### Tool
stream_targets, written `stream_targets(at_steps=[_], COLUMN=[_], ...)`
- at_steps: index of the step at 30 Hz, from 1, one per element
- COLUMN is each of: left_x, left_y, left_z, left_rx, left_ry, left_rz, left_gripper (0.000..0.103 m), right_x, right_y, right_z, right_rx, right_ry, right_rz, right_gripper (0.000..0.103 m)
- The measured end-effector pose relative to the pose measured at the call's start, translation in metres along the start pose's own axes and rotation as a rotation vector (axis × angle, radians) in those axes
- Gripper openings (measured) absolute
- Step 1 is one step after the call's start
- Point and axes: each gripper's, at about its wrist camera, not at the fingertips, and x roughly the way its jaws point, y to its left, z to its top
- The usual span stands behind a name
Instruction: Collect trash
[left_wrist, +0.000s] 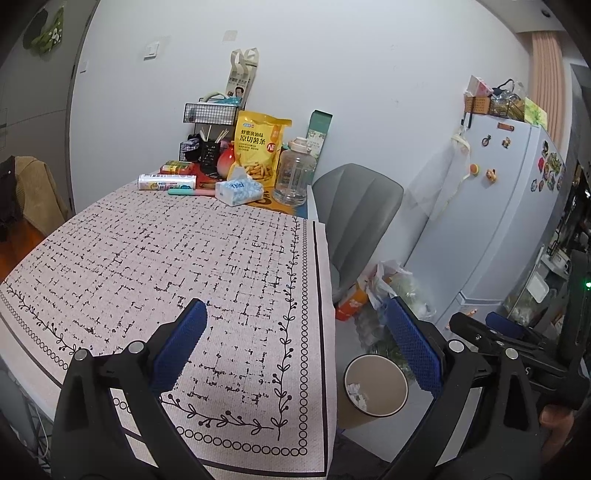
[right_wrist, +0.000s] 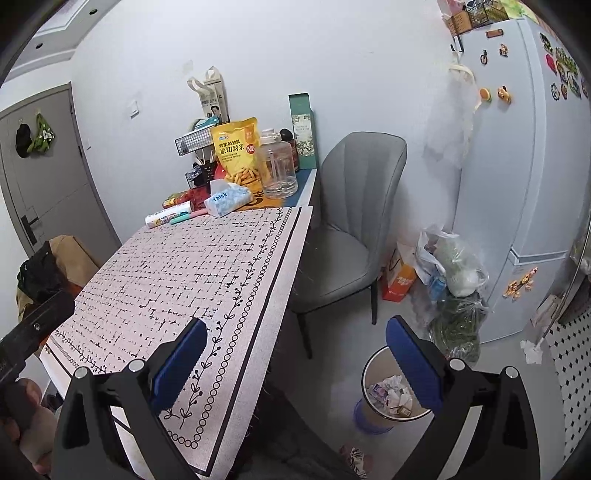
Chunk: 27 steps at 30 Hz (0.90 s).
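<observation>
A round trash bin (left_wrist: 375, 387) stands on the floor beside the table's right edge, with crumpled paper inside; in the right wrist view the bin (right_wrist: 369, 376) holds several scraps. My left gripper (left_wrist: 295, 343) is open and empty, over the table's near right corner. My right gripper (right_wrist: 295, 354) is open and empty, held above the table edge and the bin. The right gripper also shows in the left wrist view (left_wrist: 495, 328). The patterned tablecloth (left_wrist: 166, 266) carries no loose trash in its near part.
At the table's far end stand a yellow snack bag (left_wrist: 258, 147), a tissue pack (left_wrist: 238, 190), a clear jar (left_wrist: 295, 173), a wire rack (left_wrist: 210, 118). A grey chair (right_wrist: 351, 229) sits at the right, plastic bags (right_wrist: 454, 280) and a fridge (right_wrist: 517, 184) beyond.
</observation>
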Motion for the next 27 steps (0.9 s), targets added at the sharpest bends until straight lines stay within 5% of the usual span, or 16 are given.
stream_targets(at_steps=[27], left_x=[0.0012], left_y=[0.0018], left_z=[-0.0061], left_rx=[-0.01], left_ry=[0.011], left_rz=[0.005], left_gripper=[0.097], right_x=[0.0041], right_y=[-0.0019], right_z=[-0.0036], right_rx=[0.018], right_ry=[0.006], right_rz=[0.0], right_gripper=[0.095])
